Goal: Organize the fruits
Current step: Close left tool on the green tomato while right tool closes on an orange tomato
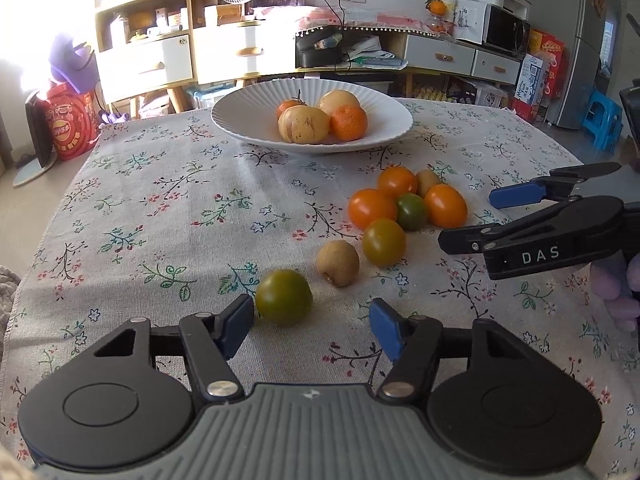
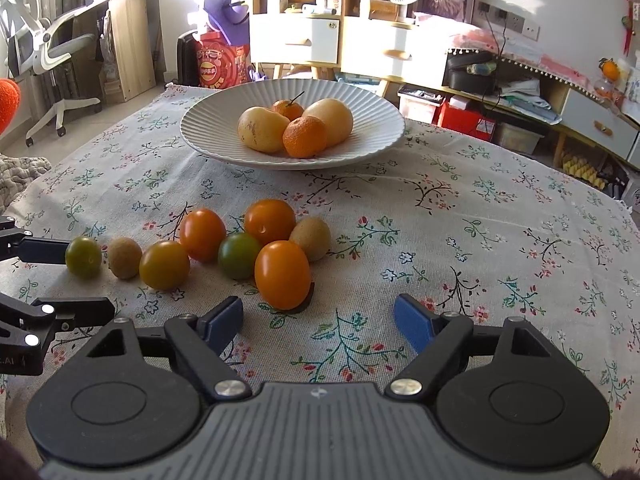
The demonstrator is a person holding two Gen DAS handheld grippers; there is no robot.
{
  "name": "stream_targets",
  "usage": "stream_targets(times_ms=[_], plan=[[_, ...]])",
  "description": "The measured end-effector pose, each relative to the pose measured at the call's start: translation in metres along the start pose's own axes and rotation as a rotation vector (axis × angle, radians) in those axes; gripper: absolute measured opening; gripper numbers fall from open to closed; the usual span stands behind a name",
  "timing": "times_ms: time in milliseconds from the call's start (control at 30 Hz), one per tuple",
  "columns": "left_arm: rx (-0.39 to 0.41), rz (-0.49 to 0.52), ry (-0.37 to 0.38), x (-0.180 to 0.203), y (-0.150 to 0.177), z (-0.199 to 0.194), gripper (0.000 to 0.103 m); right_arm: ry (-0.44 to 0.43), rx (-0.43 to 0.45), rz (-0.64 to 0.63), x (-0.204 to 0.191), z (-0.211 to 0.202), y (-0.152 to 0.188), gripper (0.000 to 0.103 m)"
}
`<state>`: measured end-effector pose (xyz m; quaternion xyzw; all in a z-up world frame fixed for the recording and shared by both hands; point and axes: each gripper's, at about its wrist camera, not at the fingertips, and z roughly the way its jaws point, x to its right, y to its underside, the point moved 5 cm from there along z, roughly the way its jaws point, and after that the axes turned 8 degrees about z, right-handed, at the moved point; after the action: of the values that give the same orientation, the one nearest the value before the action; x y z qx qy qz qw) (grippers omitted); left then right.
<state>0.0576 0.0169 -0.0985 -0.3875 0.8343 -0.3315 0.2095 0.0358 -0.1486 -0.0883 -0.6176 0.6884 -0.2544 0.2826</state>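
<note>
Fruits: small tomatoes and kiwis are lying loose on the flowered tablecloth [image 1: 152, 216], near the white ribbed bowl [image 1: 240, 108], which is already holding two pale yellow fruits and two mandarins.
Step in hand: judging by the layout, the left gripper [image 1: 312, 320] is lining up on the green tomato [image 1: 284, 297], the loose fruit nearest to it.
Left gripper: its jaws are standing wide apart and holding nothing; the tomato is sitting just ahead of the blue pads, nearer the left one.
Right gripper: the right gripper [image 2: 320, 318] is also spread wide and empty, hovering just short of the orange tomato [image 2: 282, 274].
Doing it well: the left gripper is needing to centre itself, shifting a little leftward so both pads meet the tomato's widest part, then closing gently, since the skin looks smooth and the shape round, so it may roll or squirt out.
Neighbours: the kiwi [image 1: 338, 263] is lying close beside the green tomato; keeping the right-hand pad clear of it looks wise.
Look of the fruit: the green tomato is glossy olive-green; the clustered ones are ranging from green-orange to bright orange; the kiwis are dull brown and fuzzy.
Cluster: several tomatoes are touching one another, well apart from the bowl.
</note>
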Motion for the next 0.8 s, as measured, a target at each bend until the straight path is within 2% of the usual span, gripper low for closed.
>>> stream_targets(times_ms=[133, 400, 800], plan=[[-0.004, -0.020, 0.003, -0.003, -0.002, 0.000, 0.054, 0.000, 0.006, 0.012, 0.001, 0.001, -0.004, 0.068], [-0.016, -0.061, -0.014, -0.008, -0.003, -0.001, 0.039, -0.021, 0.004, 0.018, -0.004, 0.002, -0.009, 0.055], [-0.022, -0.071, -0.024, -0.009, -0.005, -0.001, 0.036, -0.043, -0.012, 0.000, -0.013, 0.003, -0.010, 0.032]])
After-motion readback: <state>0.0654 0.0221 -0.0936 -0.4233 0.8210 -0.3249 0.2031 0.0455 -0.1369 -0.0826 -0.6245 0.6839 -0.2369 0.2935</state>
